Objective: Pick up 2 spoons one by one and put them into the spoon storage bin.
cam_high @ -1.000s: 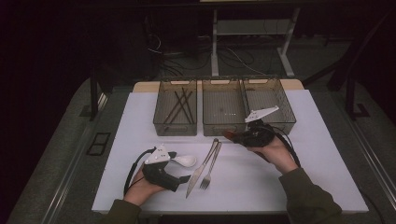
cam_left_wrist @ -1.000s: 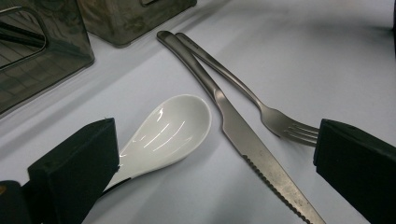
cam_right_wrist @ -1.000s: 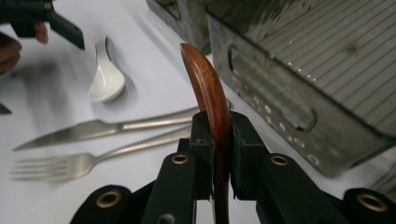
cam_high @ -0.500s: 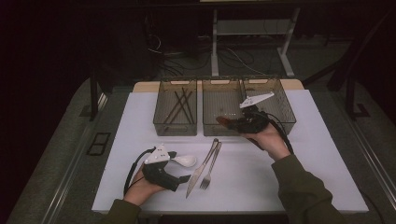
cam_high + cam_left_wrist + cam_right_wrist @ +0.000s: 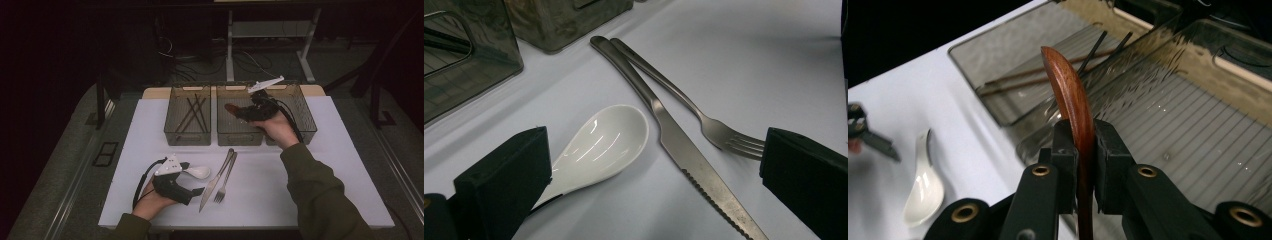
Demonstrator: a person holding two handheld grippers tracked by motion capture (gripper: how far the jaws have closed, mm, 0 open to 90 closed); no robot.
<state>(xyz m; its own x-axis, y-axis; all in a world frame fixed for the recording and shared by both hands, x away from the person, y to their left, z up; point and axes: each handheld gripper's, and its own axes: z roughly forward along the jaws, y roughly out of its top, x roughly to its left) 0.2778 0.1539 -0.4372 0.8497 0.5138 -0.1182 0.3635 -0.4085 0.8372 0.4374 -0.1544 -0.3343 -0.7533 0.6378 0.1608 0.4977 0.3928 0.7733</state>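
The right hand-held gripper (image 5: 239, 111) is clamped on a brown wooden spoon (image 5: 1071, 98), its two black jaws pressed against the handle in the right gripper view, with the bowl end sticking out past them. In the high view it hangs above the middle bin (image 5: 231, 136) of three smoky see-through bins lined up along the far edge of the white worktop (image 5: 345, 165). The left bin (image 5: 186, 135) holds several dark chopsticks (image 5: 194, 111); the right bin (image 5: 306, 120) sits just beside the middle one.

The left hand-held gripper (image 5: 196, 191) rests on the worktop near its near-left corner, jaws spread wide and gripping nothing. Between those jaws, in the left gripper view, lies a white ceramic spoon (image 5: 599, 145), its handle end hidden behind the left jaw. Just beside it a steel knife (image 5: 684, 150) and a steel fork (image 5: 704, 120) lie side by side, handles touching and pointing toward the bins.
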